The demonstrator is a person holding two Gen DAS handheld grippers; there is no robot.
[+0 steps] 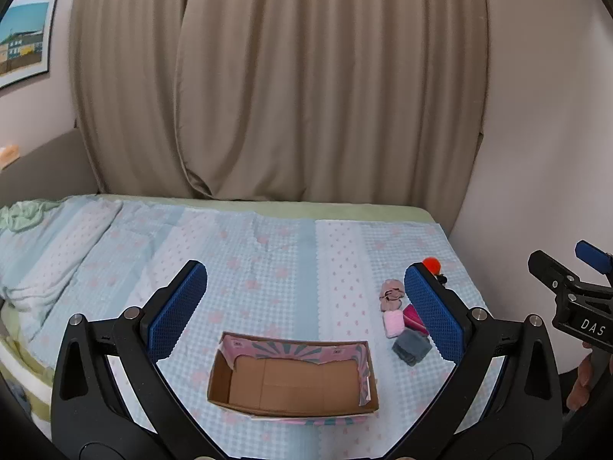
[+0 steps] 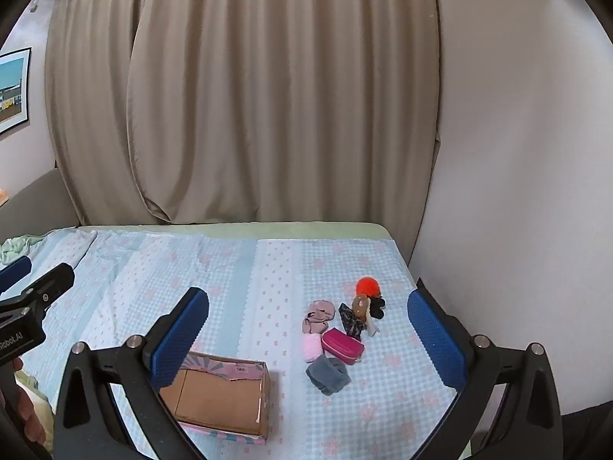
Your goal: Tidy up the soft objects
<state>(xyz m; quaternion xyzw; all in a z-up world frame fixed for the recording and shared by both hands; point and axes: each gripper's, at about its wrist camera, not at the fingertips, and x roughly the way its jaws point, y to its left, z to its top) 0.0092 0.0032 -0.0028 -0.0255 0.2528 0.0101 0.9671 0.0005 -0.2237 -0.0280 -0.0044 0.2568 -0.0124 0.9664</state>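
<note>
An open cardboard box [image 1: 293, 377] with pink patterned sides lies on the bed; it also shows in the right wrist view [image 2: 224, 393]. It holds nothing. To its right lies a cluster of soft things: a grey cloth [image 2: 328, 375], a magenta pouch [image 2: 342, 345], a pale pink piece [image 2: 311, 346], a beige sock [image 2: 318, 316], a dark patterned cloth [image 2: 350, 320], a small brown plush [image 2: 361, 305] and an orange pompom [image 2: 367, 286]. My left gripper [image 1: 306, 306] is open above the box. My right gripper [image 2: 308, 329] is open above the cluster.
The bed has a light blue checked cover [image 1: 268, 253]. Beige curtains [image 1: 276, 84] hang behind it. A wall [image 2: 517, 191] bounds the bed's right side. A rumpled green cloth [image 1: 23, 216] lies at the far left. A framed picture [image 1: 23, 38] hangs on the left wall.
</note>
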